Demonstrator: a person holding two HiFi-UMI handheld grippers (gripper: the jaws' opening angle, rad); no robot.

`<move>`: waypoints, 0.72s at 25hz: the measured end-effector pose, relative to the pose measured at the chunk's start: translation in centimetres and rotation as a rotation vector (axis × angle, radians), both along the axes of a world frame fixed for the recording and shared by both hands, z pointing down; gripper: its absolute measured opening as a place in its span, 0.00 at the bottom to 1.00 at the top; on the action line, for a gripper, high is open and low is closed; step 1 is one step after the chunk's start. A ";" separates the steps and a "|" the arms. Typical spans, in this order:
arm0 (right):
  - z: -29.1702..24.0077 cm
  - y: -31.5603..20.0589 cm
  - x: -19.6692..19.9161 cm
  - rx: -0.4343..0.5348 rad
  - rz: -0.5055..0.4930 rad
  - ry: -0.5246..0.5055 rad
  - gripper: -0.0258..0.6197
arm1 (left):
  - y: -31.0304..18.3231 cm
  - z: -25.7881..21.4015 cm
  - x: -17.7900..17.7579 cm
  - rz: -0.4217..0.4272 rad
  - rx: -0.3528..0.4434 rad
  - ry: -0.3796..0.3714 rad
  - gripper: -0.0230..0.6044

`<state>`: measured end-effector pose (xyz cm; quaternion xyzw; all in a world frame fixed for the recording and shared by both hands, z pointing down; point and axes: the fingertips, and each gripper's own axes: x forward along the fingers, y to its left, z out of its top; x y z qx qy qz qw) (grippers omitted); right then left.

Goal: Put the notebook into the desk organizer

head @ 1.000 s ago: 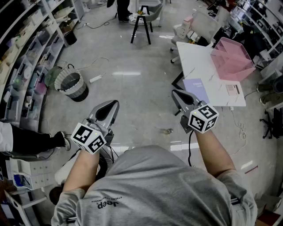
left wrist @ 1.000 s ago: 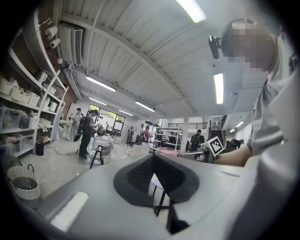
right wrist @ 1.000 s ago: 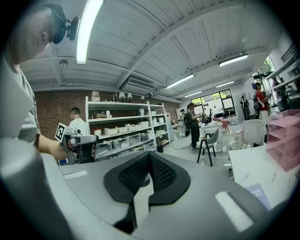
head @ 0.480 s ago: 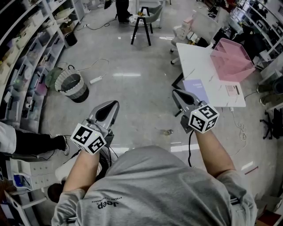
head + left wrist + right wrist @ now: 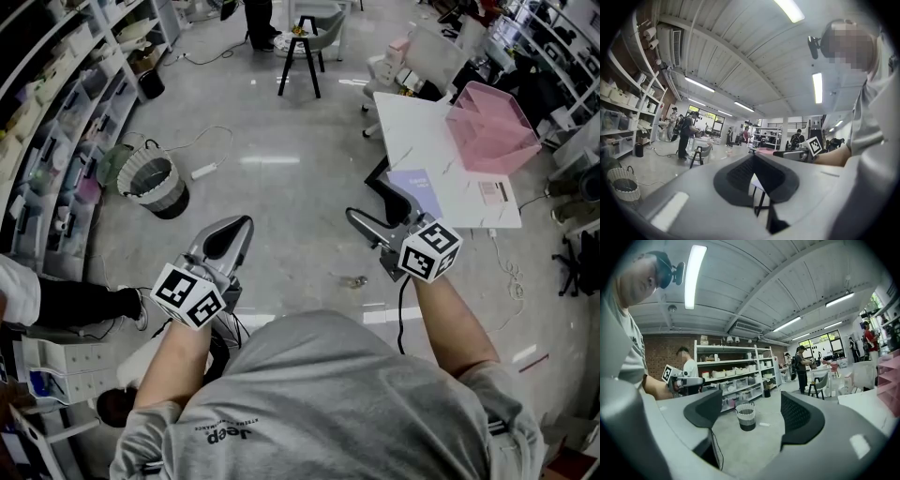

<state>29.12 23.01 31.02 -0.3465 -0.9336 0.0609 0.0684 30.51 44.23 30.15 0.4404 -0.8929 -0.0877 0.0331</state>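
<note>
A pale lavender notebook (image 5: 419, 191) lies flat on the white table (image 5: 427, 141) at the right. The pink desk organizer (image 5: 492, 126) stands on the same table, farther back; its edge (image 5: 889, 380) shows at the right of the right gripper view. My right gripper (image 5: 376, 210) hangs in the air just left of the table's near corner. Its jaws are opening, with nothing between them (image 5: 750, 414). My left gripper (image 5: 231, 234) is held over the floor at the left, shut and empty (image 5: 754, 157).
A woven basket (image 5: 155, 183) stands on the floor at the left, also seen between the right jaws (image 5: 746, 416). Storage shelves (image 5: 56, 112) line the left wall. A black stool (image 5: 300, 49) stands at the back. A small card (image 5: 494, 191) lies on the table.
The right gripper's jaws have spread apart from shut. The left gripper has stayed in place, still shut.
</note>
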 end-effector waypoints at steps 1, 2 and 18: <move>0.0 -0.1 -0.1 0.011 0.000 -0.004 0.63 | -0.1 0.0 0.0 0.001 -0.002 -0.003 0.12; 0.0 -0.2 -0.2 0.017 0.000 -0.006 0.66 | -0.2 0.0 0.0 0.000 -0.006 -0.004 0.12; 0.2 -8.3 1.0 0.013 -0.034 -0.004 0.72 | -8.3 -0.5 1.7 -0.061 -0.003 0.001 0.12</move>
